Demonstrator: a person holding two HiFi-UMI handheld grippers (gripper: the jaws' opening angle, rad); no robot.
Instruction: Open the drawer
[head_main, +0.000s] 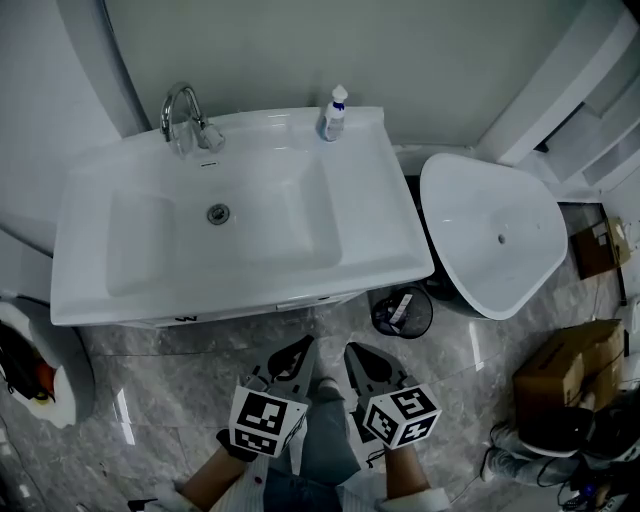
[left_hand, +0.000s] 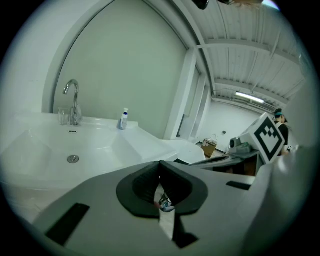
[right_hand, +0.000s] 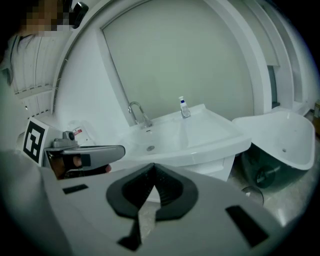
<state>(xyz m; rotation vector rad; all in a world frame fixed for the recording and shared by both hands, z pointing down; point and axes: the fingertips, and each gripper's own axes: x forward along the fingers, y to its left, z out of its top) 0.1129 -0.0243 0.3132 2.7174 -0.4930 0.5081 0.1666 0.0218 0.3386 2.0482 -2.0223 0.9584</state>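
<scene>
A white vanity with a sink (head_main: 90, 250) stands against the wall. Its drawer front (head_main: 250, 311) shows as a thin white strip under the sink's front rim and looks closed. In the right gripper view the white cabinet front (right_hand: 217, 167) lies below the basin. Both grippers hover over the floor just in front of the vanity, pointing at it, apart from the drawer. My left gripper (head_main: 299, 347) (left_hand: 160, 165) has its dark pads together with nothing held. My right gripper (head_main: 356, 351) (right_hand: 152, 167) is also shut and empty.
A chrome faucet (head_main: 185, 115) and a small bottle (head_main: 333, 115) stand on the sink's back ledge. Right of the vanity are a white rounded fixture (head_main: 490, 235), a black wastebasket (head_main: 402, 312) and cardboard boxes (head_main: 570, 365). A person (head_main: 545, 440) crouches at bottom right.
</scene>
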